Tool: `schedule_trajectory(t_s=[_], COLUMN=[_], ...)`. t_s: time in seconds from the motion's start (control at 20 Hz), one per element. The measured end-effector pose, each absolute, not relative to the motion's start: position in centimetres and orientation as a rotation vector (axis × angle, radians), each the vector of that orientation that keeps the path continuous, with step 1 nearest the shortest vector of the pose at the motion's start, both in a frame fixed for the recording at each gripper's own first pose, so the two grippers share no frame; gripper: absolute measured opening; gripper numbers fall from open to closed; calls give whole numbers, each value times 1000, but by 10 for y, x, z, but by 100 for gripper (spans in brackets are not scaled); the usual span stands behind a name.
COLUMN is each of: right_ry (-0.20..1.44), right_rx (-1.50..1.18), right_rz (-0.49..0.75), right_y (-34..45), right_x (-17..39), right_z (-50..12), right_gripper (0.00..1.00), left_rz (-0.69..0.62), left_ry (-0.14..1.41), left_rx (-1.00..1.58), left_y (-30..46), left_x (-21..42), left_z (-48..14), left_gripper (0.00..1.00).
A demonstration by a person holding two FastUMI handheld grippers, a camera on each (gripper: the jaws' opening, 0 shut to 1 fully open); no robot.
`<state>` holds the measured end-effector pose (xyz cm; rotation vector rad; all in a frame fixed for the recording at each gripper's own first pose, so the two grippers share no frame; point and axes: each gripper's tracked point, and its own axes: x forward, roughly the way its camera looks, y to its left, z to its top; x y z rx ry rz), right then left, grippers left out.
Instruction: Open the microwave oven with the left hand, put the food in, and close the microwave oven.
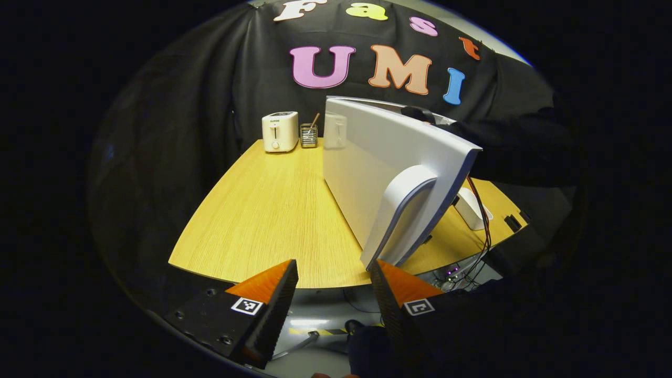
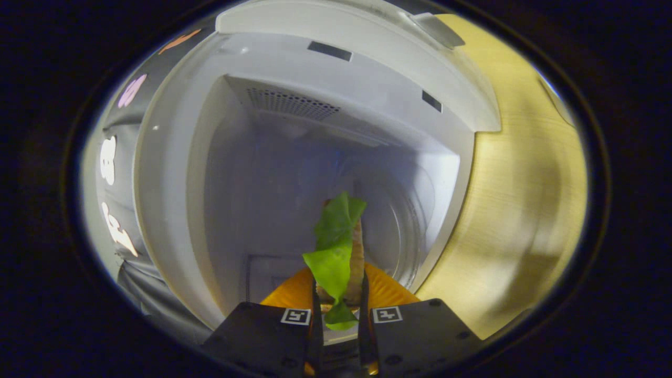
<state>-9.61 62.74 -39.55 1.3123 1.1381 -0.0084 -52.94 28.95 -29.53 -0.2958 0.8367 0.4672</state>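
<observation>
Between my right fingers (image 2: 339, 294) sits the food (image 2: 338, 247): a green leaf over a pale tan piece, pinched from both sides, pads pressed on it. Food points into the microwave (image 2: 294, 157), held at the mouth of the white cavity, above its floor (can't tell how far in). Vent grille on one inner wall, round turntable outline behind the food. Yellow wood table (image 2: 525, 199) runs alongside the oven in the right gripper view.

Left gripper view: door (image 1: 378, 168) swung wide open, white, seen from outside, curved handle (image 1: 401, 210) at its near edge. My left fingers (image 1: 333, 286) are spread apart, gripping nothing. The right-hand finger tip (image 1: 388, 278) sits just below the handle's lower end; touching or just beside it, can't tell. The other finger is clear of it.

A dark sleeve (image 1: 504, 152) reaches in behind the door's top edge, toward the oven.

Far end of the table: white toaster (image 1: 280, 131), small wire holder (image 1: 308, 135) with a stick in it just beside. Small white box (image 1: 471, 209) and cables on the table beyond the door.
</observation>
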Motion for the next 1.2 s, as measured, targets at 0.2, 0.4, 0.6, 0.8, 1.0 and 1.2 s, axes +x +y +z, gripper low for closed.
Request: schedule_trajectory(t_s=[0.2, 0.4, 0.6, 0.8, 1.0, 1.2], right_ry=[1113, 1139, 1119, 1124, 1148, 1134], right_rx=[1319, 1308, 1245, 1177, 1041, 922], right_rz=[-24, -21, -36, 5, 83, 184], right_y=[632, 632, 622, 609, 593, 579], right_x=[-89, -96, -93, -94, -106, -116], right_z=[-400, -402, -406, -403, -404, -402], right_gripper=[28, 29, 73, 83, 97, 97], left_rz=[494, 515, 514, 480, 443, 444], left_ry=[836, 832, 824, 819, 820, 824], left_rx=[-303, -311, -309, -301, -285, -277], left_y=[293, 296, 297, 295, 292, 291], left_x=[-540, -543, -536, -521, -509, -503], left_z=[-291, -291, -292, -292, -292, -290], left_gripper=[82, 82, 82, 82, 82, 82])
